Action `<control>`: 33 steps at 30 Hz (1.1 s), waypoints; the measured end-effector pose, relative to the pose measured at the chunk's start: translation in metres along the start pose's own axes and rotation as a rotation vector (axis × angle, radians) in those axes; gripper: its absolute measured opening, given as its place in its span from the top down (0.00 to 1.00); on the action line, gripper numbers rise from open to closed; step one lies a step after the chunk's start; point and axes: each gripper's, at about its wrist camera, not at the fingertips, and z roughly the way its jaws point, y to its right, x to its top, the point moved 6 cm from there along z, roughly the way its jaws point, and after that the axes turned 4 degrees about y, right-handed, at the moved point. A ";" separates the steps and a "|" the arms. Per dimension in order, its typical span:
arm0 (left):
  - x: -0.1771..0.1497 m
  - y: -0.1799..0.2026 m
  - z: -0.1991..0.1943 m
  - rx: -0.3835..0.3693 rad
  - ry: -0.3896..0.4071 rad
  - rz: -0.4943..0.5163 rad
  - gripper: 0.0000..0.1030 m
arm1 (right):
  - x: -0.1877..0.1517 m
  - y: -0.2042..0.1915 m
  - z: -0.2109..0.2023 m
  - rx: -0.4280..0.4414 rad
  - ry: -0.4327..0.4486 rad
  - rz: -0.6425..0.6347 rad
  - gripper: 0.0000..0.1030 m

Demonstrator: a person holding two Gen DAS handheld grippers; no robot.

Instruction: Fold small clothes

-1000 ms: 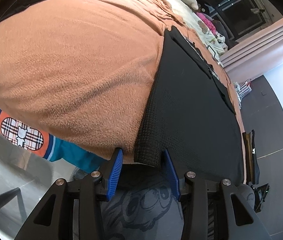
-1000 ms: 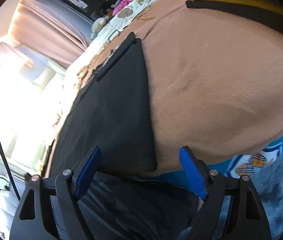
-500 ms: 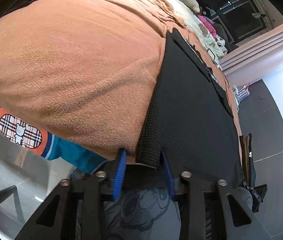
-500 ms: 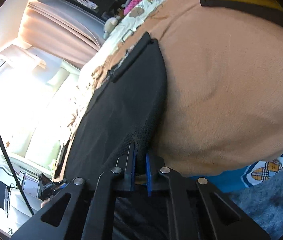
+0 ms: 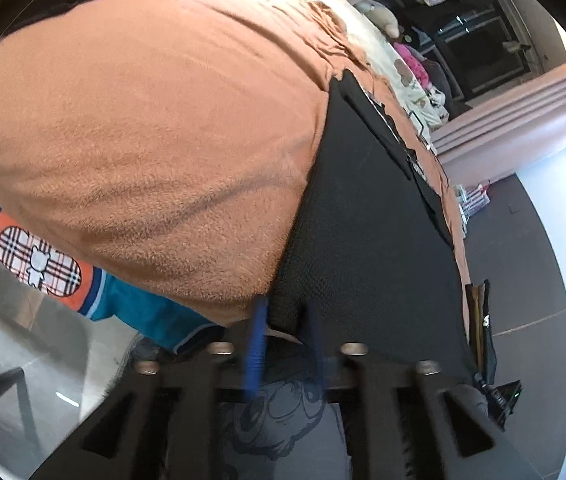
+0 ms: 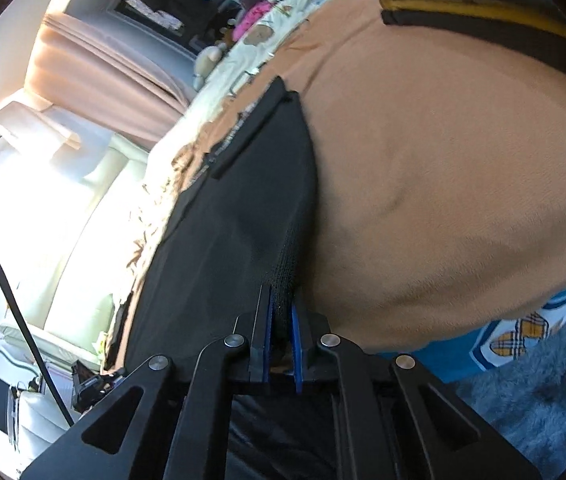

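Black garment (image 5: 367, 236) lies flat on orange blanket (image 5: 143, 140) of bed, near edge overhanging toward camera.

Left view: left tongs (image 5: 285, 344) at lower centre, blurred, jaws opening, garment corner between blue pads; whether pads press, cannot tell. Only this view: bare blanket filling left half, dark floor at right.

Right view: right tongs (image 6: 282, 340) nearly together, opening slightly, clamped on garment's other corner. Only this view: folded clothes stack (image 6: 483, 4) upper right, grey rug (image 6: 543, 400) lower right.
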 end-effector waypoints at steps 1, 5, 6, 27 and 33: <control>0.001 -0.001 0.000 -0.003 0.011 -0.010 0.55 | 0.000 0.000 0.000 -0.002 0.001 0.001 0.81; 0.001 -0.003 -0.001 -0.016 0.006 -0.018 0.50 | 0.004 -0.009 -0.007 -0.007 0.043 0.000 0.17; 0.001 -0.004 0.000 -0.016 0.001 -0.021 0.50 | 0.003 -0.010 -0.005 -0.003 0.037 0.007 0.17; 0.016 0.009 0.008 -0.024 -0.023 0.031 0.50 | 0.002 -0.008 0.026 0.047 -0.022 0.027 0.48; 0.021 0.015 0.018 -0.045 -0.047 0.023 0.56 | 0.000 -0.010 0.033 0.065 -0.021 0.043 0.48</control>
